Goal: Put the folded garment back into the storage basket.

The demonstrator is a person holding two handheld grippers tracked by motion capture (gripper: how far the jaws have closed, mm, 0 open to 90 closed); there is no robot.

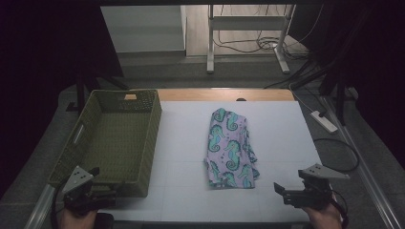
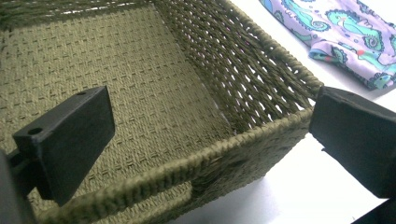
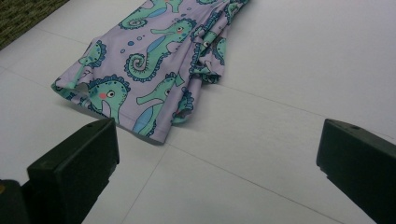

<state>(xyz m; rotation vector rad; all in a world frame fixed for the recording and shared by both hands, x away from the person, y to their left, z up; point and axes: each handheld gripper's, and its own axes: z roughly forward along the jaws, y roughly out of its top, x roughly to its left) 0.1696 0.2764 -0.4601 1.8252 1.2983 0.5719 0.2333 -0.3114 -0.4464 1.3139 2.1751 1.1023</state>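
- Fingers, left gripper (image 1: 88, 183): two black pads (image 2: 70, 140), spread wide, nothing between them; they hang over the near rim of the basket (image 1: 143, 143), one pad above the weave inside, the other out past the near right corner.
- Fingers, right gripper (image 1: 298, 191): two black pads (image 3: 77, 163), likewise spread wide and empty, low over the bare table (image 1: 282, 138), aimed towards the near edge of the cloth (image 1: 230, 148) but well apart from it.
- Cloth, one: lilac fabric printed with teal seahorses, folded into a long narrow bundle, lying flat at the table's middle, right of the basket and not touching it. Placement reads as a start position: laid in open space so either gripper can reach an edge.
- Basket, one: olive woven, rectangular, handle slot in the near wall, nothing inside. Standing at the table's left edge, it looks like the place meant for the cloth.
- Table, one: white top with faint seams, wooden strip at the far side.
- Grippers, two: one per hand, each with a grey three-cornered plate and trailing cable, held at the near corners, probably a ready stance before any reach.
- Judgement: nothing gripped yet; the cloth is untouched, the work not yet begun.
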